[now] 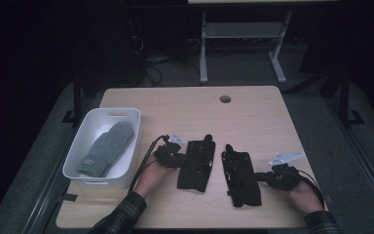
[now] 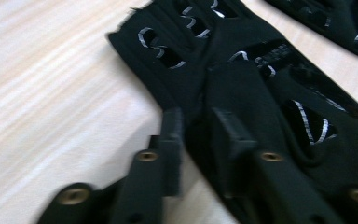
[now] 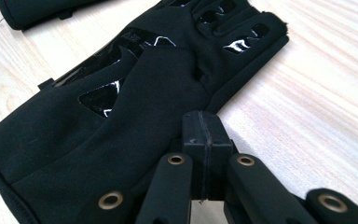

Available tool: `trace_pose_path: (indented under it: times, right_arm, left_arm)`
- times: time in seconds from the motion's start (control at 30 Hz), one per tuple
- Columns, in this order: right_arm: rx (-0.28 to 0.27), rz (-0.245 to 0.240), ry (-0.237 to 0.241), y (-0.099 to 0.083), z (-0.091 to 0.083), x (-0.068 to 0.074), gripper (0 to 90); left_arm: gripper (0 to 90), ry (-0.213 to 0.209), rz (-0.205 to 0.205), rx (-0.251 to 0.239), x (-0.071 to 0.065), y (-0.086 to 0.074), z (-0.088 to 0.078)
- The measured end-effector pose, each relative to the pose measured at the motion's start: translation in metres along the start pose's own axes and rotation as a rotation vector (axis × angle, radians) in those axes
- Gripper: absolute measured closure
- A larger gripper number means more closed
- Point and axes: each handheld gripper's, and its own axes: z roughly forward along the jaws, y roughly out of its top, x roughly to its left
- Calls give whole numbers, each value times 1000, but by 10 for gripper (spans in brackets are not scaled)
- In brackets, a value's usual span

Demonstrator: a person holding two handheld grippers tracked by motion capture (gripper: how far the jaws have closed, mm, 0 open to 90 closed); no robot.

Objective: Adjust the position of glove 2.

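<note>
Across our pale wooden desk (image 1: 253,117) two black gloves lie side by side near the front edge. Our left tool (image 2: 196,128) has its jaws a little apart over the edge of the left glove (image 1: 197,165). Our right tool (image 3: 205,133) is fully closed, its tips against the right glove (image 1: 242,176), whether pinching fabric we cannot tell. A grey mitten (image 1: 106,147) rests in the white bin (image 1: 80,141).
</note>
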Motion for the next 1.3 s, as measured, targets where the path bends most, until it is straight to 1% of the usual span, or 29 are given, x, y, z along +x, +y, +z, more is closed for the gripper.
trace_pose_path:
  times: [0.03, 0.1, 0.13, 0.17, 0.2, 0.27, 0.3, 0.37, 0.4, 0.43, 0.5, 0.6, 0.67, 0.77, 0.83, 0.93, 0.97, 1.0, 1.13, 1.23, 1.27, 1.3]
  right_arm:
    - [1, -2, 7, 0, 0, 0, 900]
    - [3, -9, 8, 0, 0, 1, 900]
    - [5, -9, 12, 0, 1, 1, 900]
    - [10, -14, 16, 0, 1, 1, 900]
    - [11, -8, 21, 0, 1, 1, 900]
    - [13, -15, 28, 0, 3, 2, 900]
    - [11, -19, 30, 0, 3, 2, 900]
    - [19, -14, 39, 1, 3, 4, 900]
    - [21, -18, 41, 1, 3, 4, 900]
    - [19, -20, 44, 2, 4, 5, 900]
    - [20, -26, 49, 3, 5, 6, 900]
    - [19, -35, 59, 5, 7, 9, 900]
    - [18, -50, 65, 6, 9, 11, 900]
    - [19, -48, 69, 8, 11, 14, 900]
    - [20, -57, 72, 9, 13, 15, 900]
    - [20, -57, 76, 11, 15, 16, 900]
    - [17, -59, 79, 11, 16, 16, 900]
    - [19, -61, 81, 12, 16, 16, 900]
    - [19, -60, 86, 13, 17, 18, 900]
    - [15, -71, 87, 14, 18, 19, 900]
    - [20, -62, 86, 14, 18, 20, 900]
    - [18, -65, 88, 15, 19, 20, 900]
  left_arm:
    - [823, 2, 3, 3, 0, 1, 0]
    - [854, 4, -1, 7, 0, 1, -1]
    - [862, 1, -3, 10, 0, 1, -1]
    - [866, -6, -14, 11, 0, 1, -1]
    - [869, -9, -24, 9, 0, 1, -1]
    - [873, -12, -30, 15, 1, 1, -3]
    - [874, -22, -34, 13, 2, 1, -3]
    - [875, -32, -42, 12, 3, 1, -6]
    - [876, -42, -62, -4, 2, 0, -7]
    - [876, -50, -66, -8, 2, 0, -9]
    - [876, -69, -61, -8, 2, -1, -14]
    - [877, -94, -72, -26, 1, -3, -19]
    - [877, -105, -77, -36, 1, -3, -23]
    - [877, -126, -94, -63, 0, -1, -24]
    - [877, -139, -96, -74, -1, 0, -24]
    - [877, -163, -104, -95, -4, 4, -24]
    - [877, -163, -107, -102, -5, 6, -24]
    - [877, -162, -102, -105, -5, 7, -24]
    - [877, -166, -113, -125, -6, 10, -23]
    - [877, -171, -106, -138, -7, 14, -25]
    - [877, -178, -103, -143, -8, 16, -25]
    - [877, -183, -100, -146, -8, 17, -26]
